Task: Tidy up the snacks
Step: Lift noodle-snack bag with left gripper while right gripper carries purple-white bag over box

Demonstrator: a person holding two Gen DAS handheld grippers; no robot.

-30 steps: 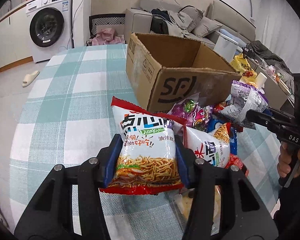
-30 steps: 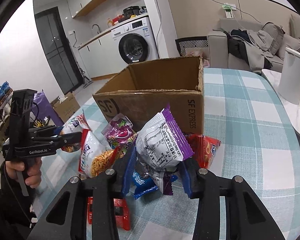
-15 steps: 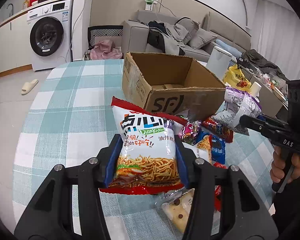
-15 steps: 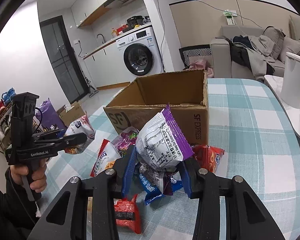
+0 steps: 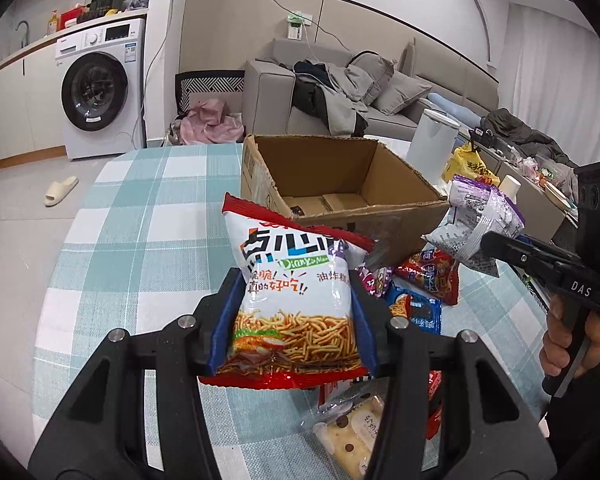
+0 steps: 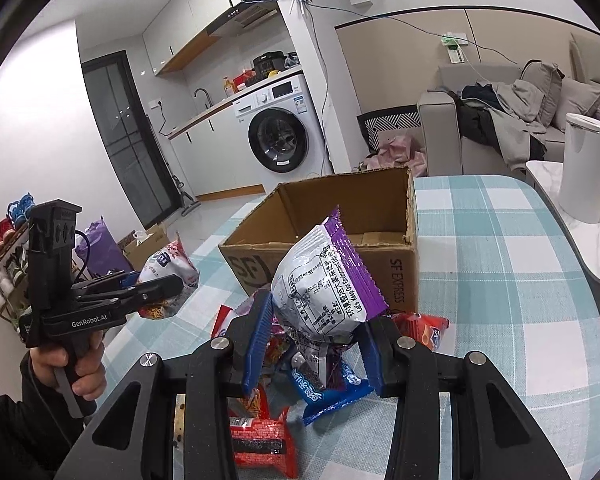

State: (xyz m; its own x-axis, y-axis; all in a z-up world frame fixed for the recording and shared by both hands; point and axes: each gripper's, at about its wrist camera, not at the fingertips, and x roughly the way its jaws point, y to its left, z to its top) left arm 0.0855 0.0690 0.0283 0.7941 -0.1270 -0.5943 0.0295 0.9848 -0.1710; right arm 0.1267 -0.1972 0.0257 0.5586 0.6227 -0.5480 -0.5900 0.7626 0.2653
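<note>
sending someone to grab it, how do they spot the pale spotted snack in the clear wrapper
Start at the cardboard box on the checked table, then come toward the near edge, past the loose packets. The spotted snack lies flat just under the left gripper, which holds a noodle bag. It alone is in a clear wrapper, pale yellow with dark dots; its neighbours are red and blue.

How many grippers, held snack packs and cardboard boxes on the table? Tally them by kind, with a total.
Grippers: 2, the left gripper and the right gripper
Held snack packs: 2, the noodle-snack bag and the purple-and-white pack
Boxes on the table: 1, the cardboard box
Total: 5
</note>
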